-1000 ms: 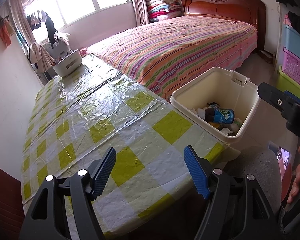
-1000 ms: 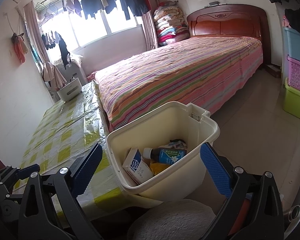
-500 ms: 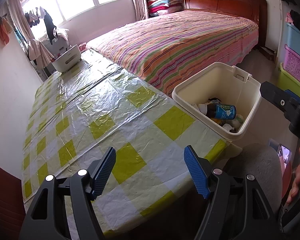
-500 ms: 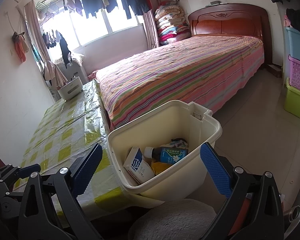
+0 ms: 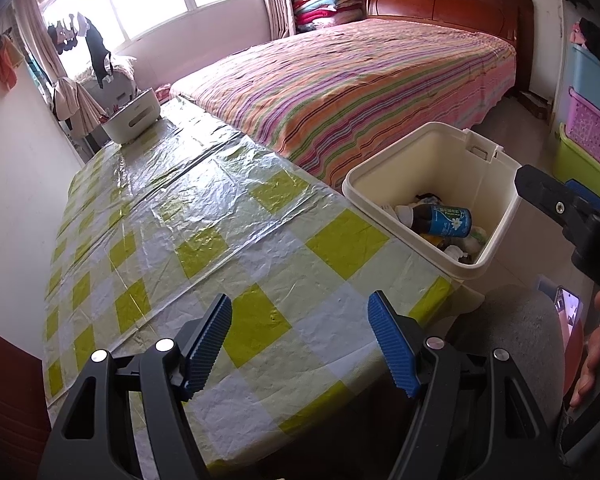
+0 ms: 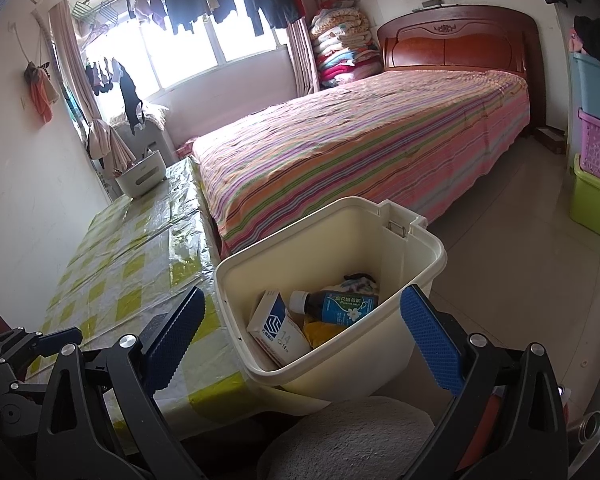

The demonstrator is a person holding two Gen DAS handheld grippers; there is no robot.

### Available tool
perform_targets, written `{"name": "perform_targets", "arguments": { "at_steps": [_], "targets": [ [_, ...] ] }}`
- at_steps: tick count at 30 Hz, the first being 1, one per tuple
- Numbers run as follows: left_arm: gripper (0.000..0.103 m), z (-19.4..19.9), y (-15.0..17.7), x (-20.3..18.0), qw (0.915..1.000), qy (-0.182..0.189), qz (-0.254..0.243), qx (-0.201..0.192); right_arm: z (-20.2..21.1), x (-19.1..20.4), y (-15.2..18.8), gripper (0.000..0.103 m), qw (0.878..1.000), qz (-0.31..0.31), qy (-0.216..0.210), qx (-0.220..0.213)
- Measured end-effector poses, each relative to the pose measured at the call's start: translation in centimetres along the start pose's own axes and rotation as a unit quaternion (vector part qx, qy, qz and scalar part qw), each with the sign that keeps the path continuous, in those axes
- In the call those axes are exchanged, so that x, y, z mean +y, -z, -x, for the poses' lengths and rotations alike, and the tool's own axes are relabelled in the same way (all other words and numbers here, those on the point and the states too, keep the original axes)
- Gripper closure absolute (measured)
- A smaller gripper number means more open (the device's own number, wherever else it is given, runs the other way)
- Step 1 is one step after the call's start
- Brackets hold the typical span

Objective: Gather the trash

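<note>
A cream trash bin [image 5: 496, 184] stands beside the table's right edge; it also shows in the right wrist view [image 6: 332, 224]. Inside lie a dark bottle with a blue label [image 6: 340, 304], a white and blue carton [image 6: 276, 328], something yellow and other scraps. The bottle also shows in the left wrist view [image 5: 440, 218]. My left gripper [image 5: 300, 344] is open and empty over the near end of the table. My right gripper [image 6: 304, 336] is open and empty, just in front of the bin.
The table [image 5: 204, 224] has a yellow-checked plastic cloth. A white basket [image 5: 132, 120] stands at its far end. A striped bed [image 5: 360, 80] lies along the table's far side. Coloured storage boxes [image 6: 596, 152] stand at the right wall. A grey stool [image 6: 352, 436] is below.
Both views have risen and pulled back slightly. The bin contents have not moved. Both grippers stay open.
</note>
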State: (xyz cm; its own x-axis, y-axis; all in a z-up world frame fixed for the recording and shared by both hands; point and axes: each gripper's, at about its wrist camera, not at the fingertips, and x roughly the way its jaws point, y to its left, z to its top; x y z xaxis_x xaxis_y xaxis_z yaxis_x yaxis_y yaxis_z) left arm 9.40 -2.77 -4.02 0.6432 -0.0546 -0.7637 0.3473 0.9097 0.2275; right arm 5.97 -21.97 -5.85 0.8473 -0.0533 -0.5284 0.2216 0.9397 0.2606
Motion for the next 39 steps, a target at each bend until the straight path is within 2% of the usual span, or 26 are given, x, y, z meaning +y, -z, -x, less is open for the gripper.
{"name": "perform_targets", "arguments": {
  "at_steps": [30,39],
  "targets": [
    [0.034,0.0,-0.2,0.0,1.0000,-0.003,0.004,-0.004,-0.6,0.0,0.4,0.006,1.000,0.002,-0.002,0.005],
    [0.034,0.2,-0.2,-0.5,0.9997,0.023,0.000,-0.011,-1.0,-0.5,0.7,0.006,1.000,0.001,-0.003,0.009]
  ]
}}
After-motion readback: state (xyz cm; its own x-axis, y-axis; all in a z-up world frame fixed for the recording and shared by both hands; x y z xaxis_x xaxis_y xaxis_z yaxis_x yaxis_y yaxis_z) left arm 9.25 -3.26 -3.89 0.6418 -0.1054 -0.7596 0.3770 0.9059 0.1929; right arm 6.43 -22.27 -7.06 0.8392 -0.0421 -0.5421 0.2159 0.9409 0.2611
